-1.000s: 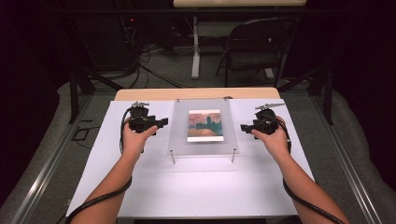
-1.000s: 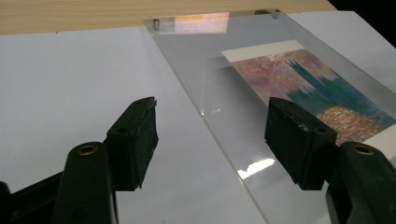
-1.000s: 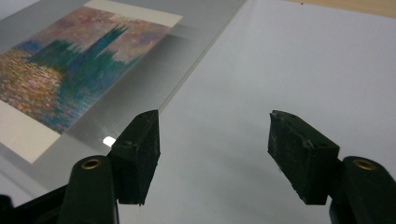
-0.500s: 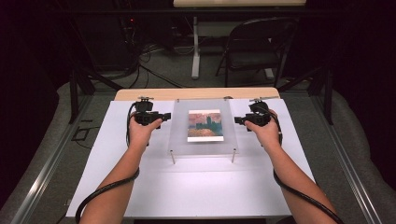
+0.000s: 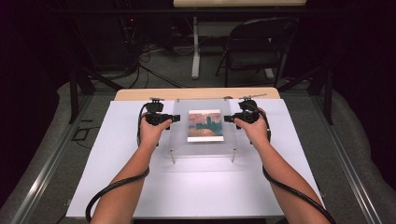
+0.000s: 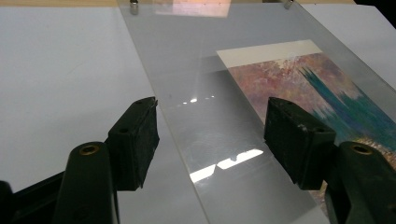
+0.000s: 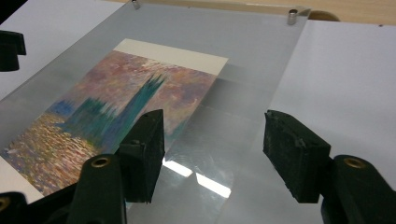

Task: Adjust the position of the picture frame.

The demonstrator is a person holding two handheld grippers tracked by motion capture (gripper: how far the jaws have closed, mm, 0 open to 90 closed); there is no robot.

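A clear acrylic plate point(image 5: 204, 147) stands on small metal posts point(image 5: 173, 156) on the white table, over a painted picture point(image 5: 204, 125) of teal towers. My left gripper point(image 5: 175, 117) reaches in over the plate's left edge. In the left gripper view, the left gripper point(image 6: 211, 105) is open: one jaw is over the table, the other over the plate point(image 6: 187, 60) beside the picture point(image 6: 317, 88). My right gripper point(image 5: 227, 118) comes in from the plate's right side. Seen from its own camera, the right gripper point(image 7: 215, 116) is open over the plate point(image 7: 252, 56), one jaw near the picture point(image 7: 121, 107).
A wooden strip point(image 5: 140, 94) runs along the table's far edge. Behind the table are a folding chair point(image 5: 254, 51), a white table leg point(image 5: 195, 51) and cables on the floor. The plate's back posts point(image 7: 293, 16) stand near that far edge.
Both hands have moved inward from beside the plate, so that each gripper's jaws now reach over a side edge of it. Both grippers stay open with nothing held.
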